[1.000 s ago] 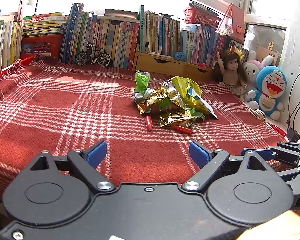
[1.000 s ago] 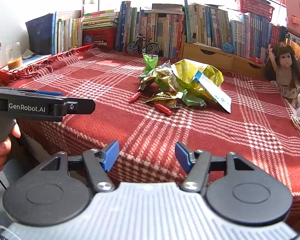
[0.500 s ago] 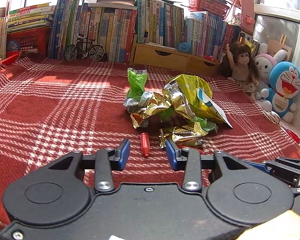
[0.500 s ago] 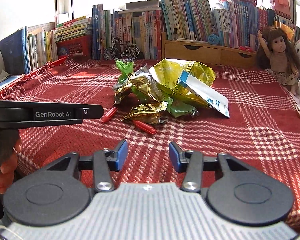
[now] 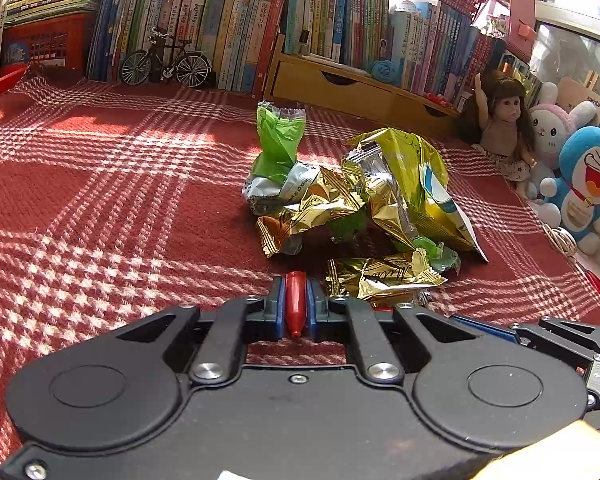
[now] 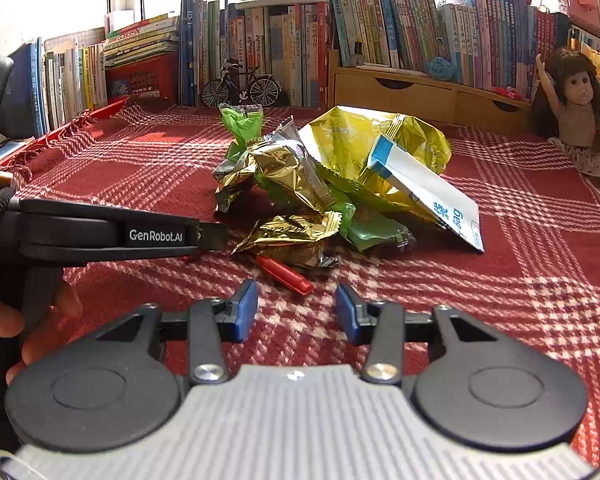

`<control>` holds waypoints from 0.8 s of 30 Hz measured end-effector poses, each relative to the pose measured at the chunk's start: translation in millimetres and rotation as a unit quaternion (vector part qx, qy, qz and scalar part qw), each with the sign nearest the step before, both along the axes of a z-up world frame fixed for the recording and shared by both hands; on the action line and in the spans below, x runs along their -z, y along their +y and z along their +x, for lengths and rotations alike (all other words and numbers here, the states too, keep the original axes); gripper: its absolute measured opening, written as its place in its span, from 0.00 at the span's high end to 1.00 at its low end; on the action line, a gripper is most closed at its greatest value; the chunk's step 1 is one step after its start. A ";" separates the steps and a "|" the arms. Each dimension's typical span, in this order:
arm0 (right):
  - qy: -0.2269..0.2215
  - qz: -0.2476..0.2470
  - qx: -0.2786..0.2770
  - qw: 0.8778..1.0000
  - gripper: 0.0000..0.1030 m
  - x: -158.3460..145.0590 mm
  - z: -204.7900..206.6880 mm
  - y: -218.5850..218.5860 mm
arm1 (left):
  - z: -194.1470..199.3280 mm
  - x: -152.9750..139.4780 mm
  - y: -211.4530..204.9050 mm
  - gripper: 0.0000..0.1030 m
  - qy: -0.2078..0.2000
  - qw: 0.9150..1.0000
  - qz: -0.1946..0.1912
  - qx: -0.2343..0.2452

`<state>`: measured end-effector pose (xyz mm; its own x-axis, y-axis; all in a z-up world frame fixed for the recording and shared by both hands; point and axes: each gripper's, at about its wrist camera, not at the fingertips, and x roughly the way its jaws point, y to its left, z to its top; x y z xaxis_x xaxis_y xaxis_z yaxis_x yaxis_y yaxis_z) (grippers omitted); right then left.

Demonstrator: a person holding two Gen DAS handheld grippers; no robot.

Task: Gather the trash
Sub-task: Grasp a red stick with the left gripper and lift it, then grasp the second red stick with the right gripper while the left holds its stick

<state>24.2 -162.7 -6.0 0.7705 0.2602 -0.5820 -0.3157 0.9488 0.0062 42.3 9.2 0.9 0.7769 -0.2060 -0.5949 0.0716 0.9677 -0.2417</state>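
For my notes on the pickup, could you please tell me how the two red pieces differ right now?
The left red piece is clamped between the left gripper pads, pointing along them. The right red piece lies free and diagonal on the plaid cloth, ahead of the closing right gripper. Both are small, red and tapered.

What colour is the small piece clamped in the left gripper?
Red; the small piece shows best in the left wrist view, between the left gripper pads.

On the red plaid cloth (image 6: pixel 520 280) lay two red pen caps (image 6: pixel 286 271), one of them (image 5: pixel 296 304) between blue pads. One heap of wrappers (image 6: pixel 320 184) was present; its pieces overlapped, so no exact count. One model bicycle (image 6: pixel 242 86), one doll (image 6: pixel 578 108) and two plush toys (image 5: pixel 580 184) were noted.
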 end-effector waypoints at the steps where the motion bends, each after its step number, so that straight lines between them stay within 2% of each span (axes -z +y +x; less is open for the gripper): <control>1: 0.002 -0.001 -0.003 1.000 0.55 0.8 3.0 1.2 | -1.7 -0.8 0.2 0.90 -0.002 1.000 0.004 0.000; 5: 0.005 -0.005 -0.008 1.000 0.59 2.2 13.3 7.1 | -8.8 -4.5 2.2 0.90 -0.016 1.000 0.019 -0.003; 9: 0.017 0.005 0.003 1.000 0.80 2.4 17.2 8.2 | -18.7 -10.1 4.7 0.90 -0.027 0.999 0.022 -0.002; 13: 0.018 0.008 0.008 1.000 0.87 1.1 11.2 5.4 | -30.9 -14.9 6.2 0.90 -0.035 0.999 0.027 0.002; 20: 0.015 0.017 0.003 1.000 0.86 -3.5 -4.3 -3.4 | -47.8 -17.8 8.4 0.90 -0.039 0.999 0.031 0.000; 23: 0.005 0.006 0.001 1.000 0.78 -2.3 -6.6 -2.0 | -51.3 -17.3 8.9 0.90 -0.035 0.999 0.031 -0.001; 24: 0.003 0.001 0.002 1.000 0.71 -1.3 -5.7 -1.0 | -52.3 -17.2 8.8 0.90 -0.035 0.999 0.031 -0.001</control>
<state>18.5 -163.6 -4.8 0.7681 0.2581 -0.5860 -0.3123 0.9499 0.0090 -10.0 18.0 18.1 0.8170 -0.1691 -0.5512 0.0847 0.9809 -0.1754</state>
